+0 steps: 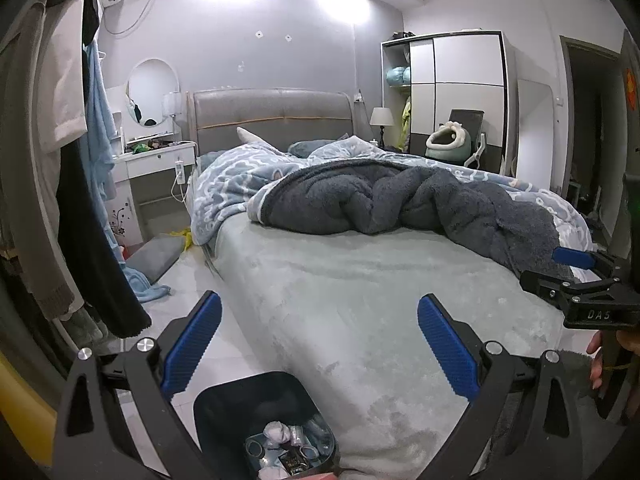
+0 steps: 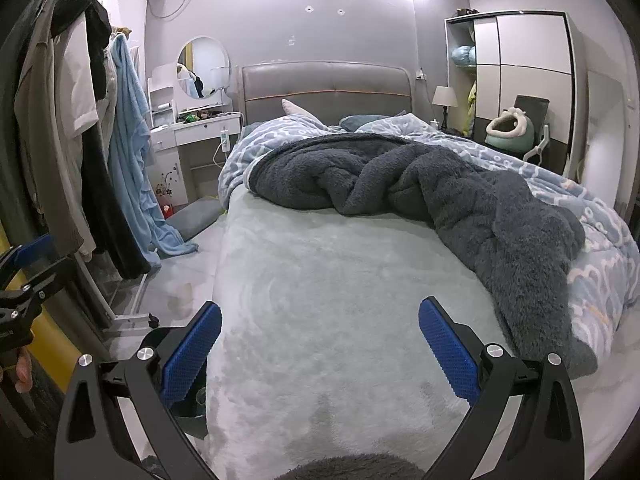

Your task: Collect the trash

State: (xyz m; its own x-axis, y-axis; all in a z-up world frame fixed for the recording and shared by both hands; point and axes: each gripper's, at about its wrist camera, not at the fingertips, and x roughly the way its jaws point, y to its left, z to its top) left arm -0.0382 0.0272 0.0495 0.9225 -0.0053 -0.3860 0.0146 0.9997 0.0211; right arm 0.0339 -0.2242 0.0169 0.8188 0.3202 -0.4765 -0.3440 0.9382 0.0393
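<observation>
Left wrist view is showing inside the trash bin (image 1: 264,420); the right view isn't. Left gripper (image 1: 319,344) and right gripper (image 2: 320,346) are both gaping wide, gripping nothing.

I see the left gripper (image 1: 319,344) and the right gripper (image 2: 320,346) built alike: matt black plastic arms, bright metal screw heads, and blue pads (image 2: 192,354) with a rough knurled texture. The bed sheet (image 1: 360,300) looks like short, velvety pale-green plush, brushed in swirls near the bed's foot edge. The dark grey blanket (image 2: 460,200) is thick, shaggy fleece; the blue patterned duvet (image 2: 608,256) under it looks like smooth soft cloth. The headboard (image 1: 272,120) is padded grey leather-like material with a dull sheen. The bin (image 1: 256,412) at the bed's near left corner is smooth dark plastic holding crumpled white paper (image 1: 276,432). The wardrobe (image 1: 460,92) doors look glossy white, and the floor (image 1: 192,280) has glossy pale tiles.
</observation>
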